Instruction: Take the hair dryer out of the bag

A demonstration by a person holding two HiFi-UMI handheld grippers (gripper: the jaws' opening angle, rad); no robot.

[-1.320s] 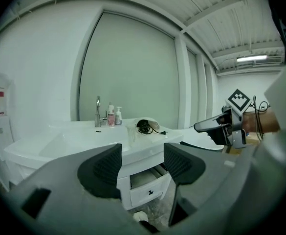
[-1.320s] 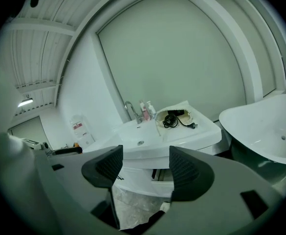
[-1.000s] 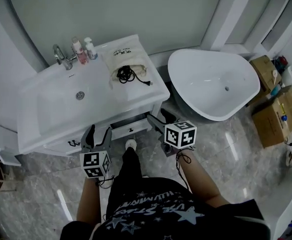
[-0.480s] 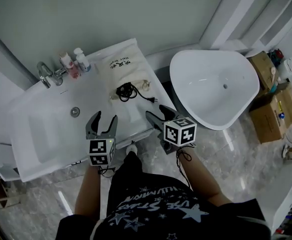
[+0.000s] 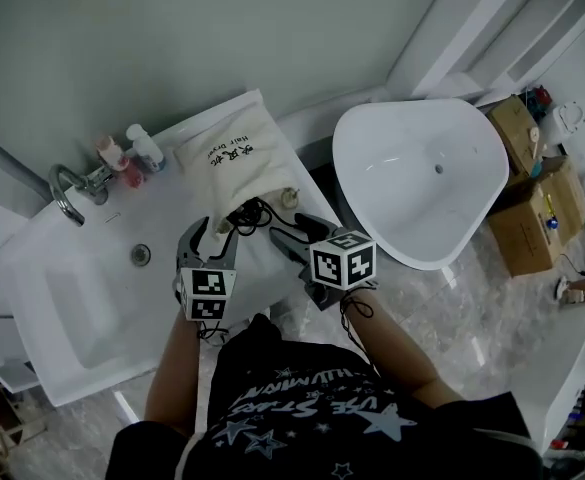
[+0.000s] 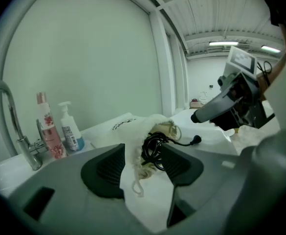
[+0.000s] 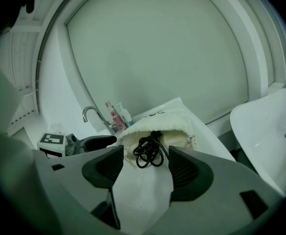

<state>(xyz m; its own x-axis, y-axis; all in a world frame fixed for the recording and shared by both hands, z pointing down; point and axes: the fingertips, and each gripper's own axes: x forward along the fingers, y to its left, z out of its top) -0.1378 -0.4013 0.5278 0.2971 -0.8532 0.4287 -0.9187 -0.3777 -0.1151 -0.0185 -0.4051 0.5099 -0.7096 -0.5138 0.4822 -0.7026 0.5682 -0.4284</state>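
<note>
The bag [image 5: 234,173] is cream cloth, matt and coarsely woven, with a cloth drawstring at its mouth. The cord [image 7: 147,151] spilling from it is black, with a smooth, slightly shiny rubbery skin. The counter [image 5: 167,203] is white, smooth and glossy like glazed ceramic, as is the sink basin [image 5: 67,308] set in it. The faucet [image 5: 64,190] is polished chrome metal. The bottles [image 5: 147,148] beside it look plastic, one clear pink, one white. The bathtub [image 5: 412,183] is glossy white. The floor [image 5: 472,308] is polished grey marble-look tile with bright reflections. The boxes [image 5: 532,233] are matt brown cardboard.
</note>
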